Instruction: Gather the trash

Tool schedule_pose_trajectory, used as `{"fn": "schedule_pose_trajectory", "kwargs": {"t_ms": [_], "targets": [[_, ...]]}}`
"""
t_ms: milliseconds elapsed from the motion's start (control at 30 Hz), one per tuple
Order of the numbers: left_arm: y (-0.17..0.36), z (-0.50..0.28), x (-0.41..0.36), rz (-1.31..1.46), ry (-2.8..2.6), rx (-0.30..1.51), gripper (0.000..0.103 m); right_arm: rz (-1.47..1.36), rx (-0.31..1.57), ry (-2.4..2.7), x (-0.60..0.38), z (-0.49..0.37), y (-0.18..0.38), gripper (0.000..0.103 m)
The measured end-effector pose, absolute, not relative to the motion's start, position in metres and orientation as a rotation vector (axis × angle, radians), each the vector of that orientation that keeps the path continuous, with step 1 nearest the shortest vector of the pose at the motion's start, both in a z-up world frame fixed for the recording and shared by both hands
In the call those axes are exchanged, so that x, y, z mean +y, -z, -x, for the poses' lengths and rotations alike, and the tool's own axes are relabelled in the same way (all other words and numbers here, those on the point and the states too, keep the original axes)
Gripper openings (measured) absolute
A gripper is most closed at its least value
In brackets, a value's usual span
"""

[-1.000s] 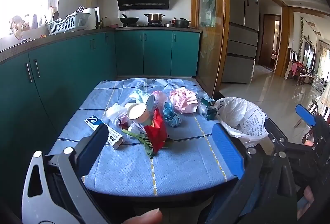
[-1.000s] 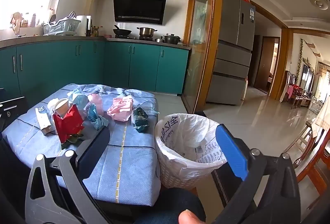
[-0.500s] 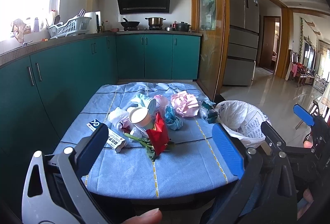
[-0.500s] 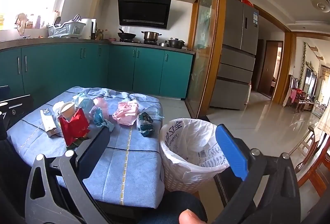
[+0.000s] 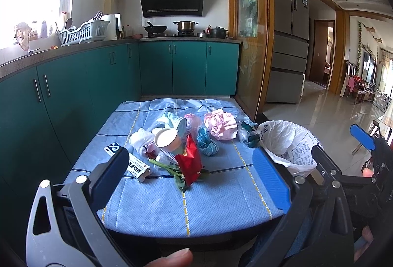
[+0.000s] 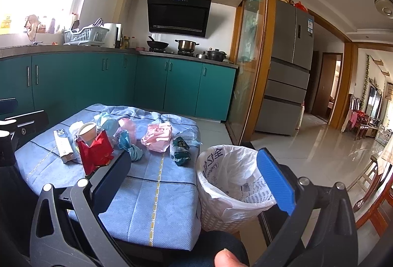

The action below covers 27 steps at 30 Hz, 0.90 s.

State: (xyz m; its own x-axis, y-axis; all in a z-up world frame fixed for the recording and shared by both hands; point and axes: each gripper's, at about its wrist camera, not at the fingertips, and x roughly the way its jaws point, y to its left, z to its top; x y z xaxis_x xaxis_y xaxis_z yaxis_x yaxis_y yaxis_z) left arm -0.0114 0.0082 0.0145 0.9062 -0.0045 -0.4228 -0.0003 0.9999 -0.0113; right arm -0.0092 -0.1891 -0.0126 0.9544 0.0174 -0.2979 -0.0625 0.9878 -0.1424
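A heap of trash lies on a low table with a blue cloth (image 5: 221, 198): a paper cup (image 5: 167, 140), a red wrapper (image 5: 190, 160), a white box (image 5: 132, 163), crumpled pink paper (image 5: 221, 125), a teal wad (image 5: 207, 144) and a dark green packet (image 6: 180, 150). A white-lined bin (image 6: 231, 183) stands by the table's right edge. My left gripper (image 5: 191, 173) hangs open before the near edge, empty. My right gripper (image 6: 194, 176) is open too, empty, near the bin. In the left wrist view the right gripper (image 5: 363, 144) shows at far right.
Teal kitchen cabinets (image 5: 73, 95) run along the left and back. A glass sliding door with a wooden frame (image 5: 255, 46) stands right of the table, a grey fridge (image 5: 289, 46) behind it. Glossy tiled floor (image 6: 307, 151) stretches right towards chairs (image 6: 361, 119).
Both grippers have pulled back and risen a little, so the table and bin sit lower and smaller in both views. Both stay open. The trash has not moved.
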Motion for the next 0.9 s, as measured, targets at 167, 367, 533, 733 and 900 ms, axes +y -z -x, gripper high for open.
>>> {"fn": "schedule_pose_trajectory", "kwargs": {"t_ms": [167, 367, 533, 733, 900], "targets": [[-0.0141, 0.0123, 0.0076, 0.007, 0.001, 0.435, 0.100, 0.153, 0.300, -0.040, -0.1891, 0.0099, 0.0120, 0.100], [-0.0132, 0.0128, 0.0068, 0.010, 0.001, 0.437, 0.100, 0.151, 0.302, -0.033, -0.1910, 0.0094, 0.0115, 0.100], [-0.0101, 0.0127, 0.0077, 0.009, -0.003, 0.445, 0.100, 0.147, 0.301, -0.030, -0.1923, 0.0098, 0.0117, 0.100], [-0.0093, 0.0137, 0.0069, 0.004, 0.000, 0.442, 0.100, 0.146, 0.301, -0.030, -0.1928, 0.0100, 0.0121, 0.100], [-0.0082, 0.0121, 0.0068, 0.006, 0.008, 0.449, 0.100, 0.143, 0.304, -0.024, -0.1929, 0.0102, 0.0128, 0.100]]}}
